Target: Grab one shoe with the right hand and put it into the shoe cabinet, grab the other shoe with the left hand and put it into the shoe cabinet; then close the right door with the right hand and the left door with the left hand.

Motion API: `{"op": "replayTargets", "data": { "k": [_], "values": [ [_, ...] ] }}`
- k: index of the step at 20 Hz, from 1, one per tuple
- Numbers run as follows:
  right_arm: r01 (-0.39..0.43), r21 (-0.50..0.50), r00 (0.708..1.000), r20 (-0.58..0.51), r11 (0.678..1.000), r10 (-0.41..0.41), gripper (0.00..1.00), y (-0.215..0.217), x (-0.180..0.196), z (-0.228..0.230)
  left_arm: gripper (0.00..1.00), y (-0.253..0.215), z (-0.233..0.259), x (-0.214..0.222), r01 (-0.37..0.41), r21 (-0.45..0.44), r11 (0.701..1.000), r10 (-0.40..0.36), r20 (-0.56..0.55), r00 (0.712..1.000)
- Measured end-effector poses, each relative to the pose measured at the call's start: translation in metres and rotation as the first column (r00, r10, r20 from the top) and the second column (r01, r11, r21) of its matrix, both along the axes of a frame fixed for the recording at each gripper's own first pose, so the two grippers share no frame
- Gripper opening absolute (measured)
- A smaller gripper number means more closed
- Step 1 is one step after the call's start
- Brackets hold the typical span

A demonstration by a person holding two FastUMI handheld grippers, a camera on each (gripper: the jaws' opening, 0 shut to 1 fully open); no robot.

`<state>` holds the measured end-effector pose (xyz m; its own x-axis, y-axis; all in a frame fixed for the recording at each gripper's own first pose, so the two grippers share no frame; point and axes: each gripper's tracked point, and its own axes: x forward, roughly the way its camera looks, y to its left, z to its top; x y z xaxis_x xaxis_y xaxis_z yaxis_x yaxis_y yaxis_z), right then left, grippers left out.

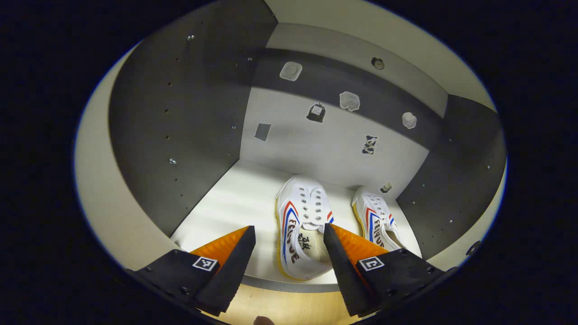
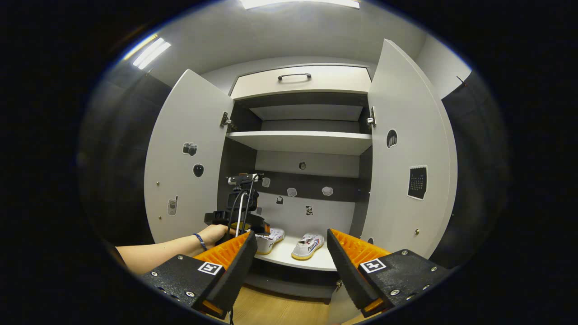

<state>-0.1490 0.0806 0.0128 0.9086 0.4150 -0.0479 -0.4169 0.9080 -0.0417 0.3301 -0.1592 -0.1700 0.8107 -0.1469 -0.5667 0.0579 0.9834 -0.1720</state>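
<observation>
Bright ceiling lights [image 2: 300, 3], shadowed, perhaps slightly soft edges.

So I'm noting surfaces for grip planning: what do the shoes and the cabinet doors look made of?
The shoes look like white canvas with metal eyelets and a rubbery yellowish sole edge, matte. The cabinet doors seem to be smooth laminated board, pale grey with a satin finish and flat even faces, though the core cannot be told.

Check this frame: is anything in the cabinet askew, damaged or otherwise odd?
Nothing stands out. Both shoes, one and the other, stand upright side by side on the bottom shelf, toes toward the back. Both doors, left and right, are open, which fits the unfinished task. The left tool is open and holds nothing.
</observation>
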Motion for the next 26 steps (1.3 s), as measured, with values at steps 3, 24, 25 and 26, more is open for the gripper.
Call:
{"op": "replayTargets", "data": {
  "k": [3, 24, 25, 26],
  "values": [
    [-0.005, 0.004, 1.0, -0.006, 1.0, 0.005, 0.95, 0.001, -0.012, 0.004, 0.97, -0.004, 0.039, -0.043, 0.048, 0.028, 0.998, -0.051, 0.114, 0.992],
    [0.436, -0.041, 0.9, 0.05, 0.899, -0.434, 0.95, -0.206, -0.047, 0.039, 0.96, 0.085, 0.204, -0.3, 0.127, 0.141, 0.982, -0.177, 0.443, 0.879],
    [0.446, -0.045, 0.895, 0.033, 0.894, -0.445, 0.95, -0.216, -0.039, 0.033, 0.96, 0.091, 0.21, -0.302, 0.112, 0.143, 0.983, -0.166, 0.451, 0.877],
    [0.447, -0.048, 0.894, 0.016, 0.893, -0.447, 0.95, -0.224, -0.031, 0.026, 0.96, 0.096, 0.215, -0.305, 0.106, 0.144, 0.984, -0.161, 0.461, 0.873]
  ]
}}
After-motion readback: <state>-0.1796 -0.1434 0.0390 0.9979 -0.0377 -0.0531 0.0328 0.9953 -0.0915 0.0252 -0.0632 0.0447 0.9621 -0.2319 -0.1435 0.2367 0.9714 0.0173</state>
